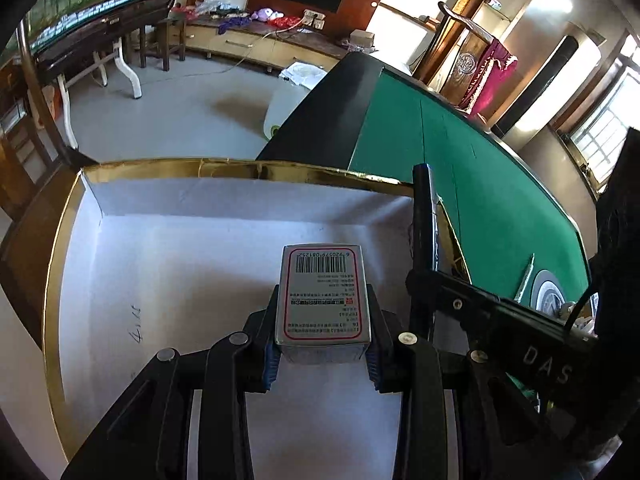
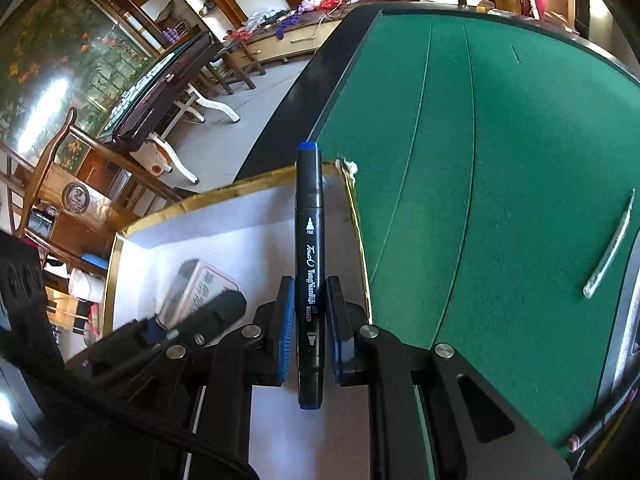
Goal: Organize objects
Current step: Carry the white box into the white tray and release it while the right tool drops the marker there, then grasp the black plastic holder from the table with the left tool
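Over one open cardboard box (image 1: pixel 168 248) with a gold rim and white inside, the left wrist view shows the left gripper (image 1: pixel 323 346) clamped on one small silver carton (image 1: pixel 323 300), barcode side up, its two blue pads (image 1: pixel 270 362) pressing the carton's sides. One black marker (image 1: pixel 426 216) stands at the box's right wall, on the green table (image 1: pixel 460 160). From the right wrist, the right gripper (image 2: pixel 308 332) is closed on that one marker, blue-capped at both ends, above the box's right edge; one clear strip (image 2: pixel 610 244) lies apart on the felt.

Right tool (image 2: pixel 310 322) clamps a black marker (image 2: pixel 308 240) (blue-capped) over the white tray (image 2: pixel 240 216).
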Demonstrator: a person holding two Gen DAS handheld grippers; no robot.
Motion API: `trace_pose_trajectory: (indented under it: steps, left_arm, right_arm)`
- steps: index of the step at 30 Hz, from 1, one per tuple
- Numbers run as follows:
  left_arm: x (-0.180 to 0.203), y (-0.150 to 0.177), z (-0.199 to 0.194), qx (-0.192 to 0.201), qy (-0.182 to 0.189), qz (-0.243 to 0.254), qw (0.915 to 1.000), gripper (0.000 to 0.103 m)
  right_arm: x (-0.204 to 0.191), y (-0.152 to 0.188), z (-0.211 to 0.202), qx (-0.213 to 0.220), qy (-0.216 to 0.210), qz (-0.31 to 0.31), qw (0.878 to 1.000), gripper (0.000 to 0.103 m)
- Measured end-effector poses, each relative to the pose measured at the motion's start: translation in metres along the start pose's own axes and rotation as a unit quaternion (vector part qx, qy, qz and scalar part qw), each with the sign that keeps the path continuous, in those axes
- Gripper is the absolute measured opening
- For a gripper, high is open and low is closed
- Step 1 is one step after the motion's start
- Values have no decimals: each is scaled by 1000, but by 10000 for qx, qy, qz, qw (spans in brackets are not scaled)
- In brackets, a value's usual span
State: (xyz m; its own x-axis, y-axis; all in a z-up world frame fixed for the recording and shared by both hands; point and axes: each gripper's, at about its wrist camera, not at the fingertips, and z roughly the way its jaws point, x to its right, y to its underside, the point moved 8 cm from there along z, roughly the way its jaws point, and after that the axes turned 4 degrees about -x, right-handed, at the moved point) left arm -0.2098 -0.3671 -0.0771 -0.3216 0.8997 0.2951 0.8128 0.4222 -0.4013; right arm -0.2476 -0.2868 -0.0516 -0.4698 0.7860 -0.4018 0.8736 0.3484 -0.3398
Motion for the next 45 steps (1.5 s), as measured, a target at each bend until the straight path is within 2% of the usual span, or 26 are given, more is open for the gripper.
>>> trace_pose_trajectory:
  steps: [10, 15, 17, 22, 26, 29, 30, 32, 35, 37, 41, 43, 45]
  left_arm:
    - [12, -5, 8, -42, 7, 76, 10000, 31]
    - [12, -5, 2, 8, 173, -64, 9998, 51]
    - [12, -5, 0, 2, 204, -32, 9998, 55]
    - [22, 7, -21, 96, 391, 41, 9992, 55]
    - [45, 29, -56, 323, 593, 505, 9964, 55]
    - [68, 64, -86, 470, 928, 942, 9901, 58]
    - [77, 78, -96, 532, 1034, 1087, 9873, 64]
    - [99, 103, -112, 634, 1237, 1477, 9792, 66]
    - [123, 142, -134, 944, 1360, 1999, 9657, 66]
    - [137, 160, -144, 1092, 1416, 2220, 9585, 66]
    - [165, 186, -151, 1048, 1617, 2720, 9428, 66]
    - [171, 198, -142, 861, 1533, 2854, 9422, 66]
    - [177, 206, -126, 562, 1455, 2868, 9452, 66]
  right_arm:
    - [-4, -5, -3, -69, -180, -113, 9998, 14]
    - [-3, -6, -19, 98, -193, -196, 9996, 14]
    - [-3, -3, -27, 96, -229, -238, 9994, 14]
    - [4, 17, -66, 263, -447, -336, 9981, 14]
    - [16, 54, -108, 429, -756, -480, 9951, 17]
    - [29, 93, -144, 628, -1079, -549, 9907, 22]
    - [33, 106, -156, 724, -1170, -580, 9888, 24]
    - [45, 136, -180, 880, -1264, -670, 9858, 32]
    - [69, 171, -204, 1100, -1447, -656, 9812, 38]
    - [85, 189, -212, 1181, -1463, -619, 9802, 38]
    - [114, 214, -224, 1350, -1397, -573, 9793, 38]
    - [124, 222, -229, 1421, -1372, -558, 9787, 38]
    - [134, 227, -235, 1525, -1365, -508, 9775, 38]
